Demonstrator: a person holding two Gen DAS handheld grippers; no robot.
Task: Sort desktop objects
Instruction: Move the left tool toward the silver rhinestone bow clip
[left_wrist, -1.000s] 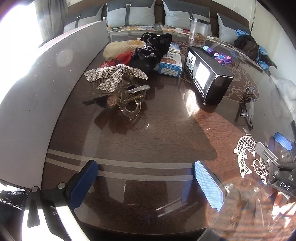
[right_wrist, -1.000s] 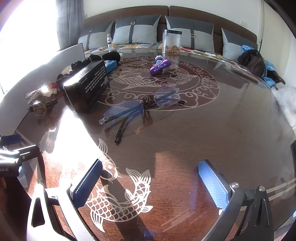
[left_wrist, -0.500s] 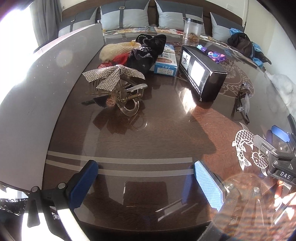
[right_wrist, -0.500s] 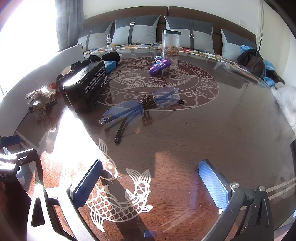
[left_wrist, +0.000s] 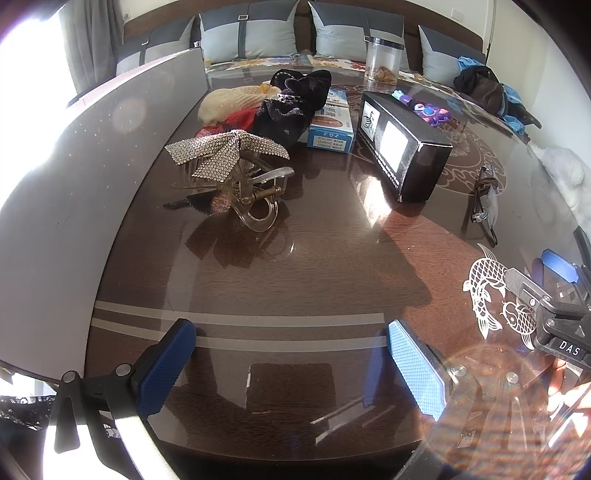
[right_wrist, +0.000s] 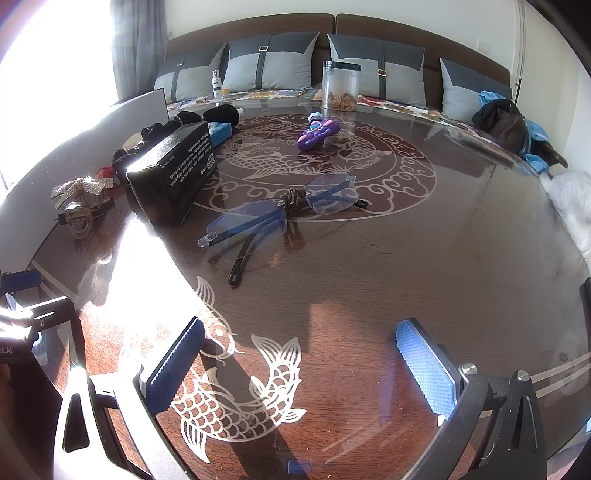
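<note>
Left wrist view: the left gripper (left_wrist: 291, 365) hangs wide open and empty at the bottom of the frame over the brown table (left_wrist: 303, 269). Upper left of centre lies a clear hair clip (left_wrist: 236, 173) with a sparkly bow; behind it dark scrunchies (left_wrist: 291, 99) and a blue box (left_wrist: 330, 123), with a black box (left_wrist: 402, 147) to the right.

Right wrist view: the right gripper (right_wrist: 299, 365) is also spread wide, holding nothing. Glasses (right_wrist: 280, 214) lie at centre, the purple toy (right_wrist: 318, 132) and jar (right_wrist: 340, 85) above.
</note>
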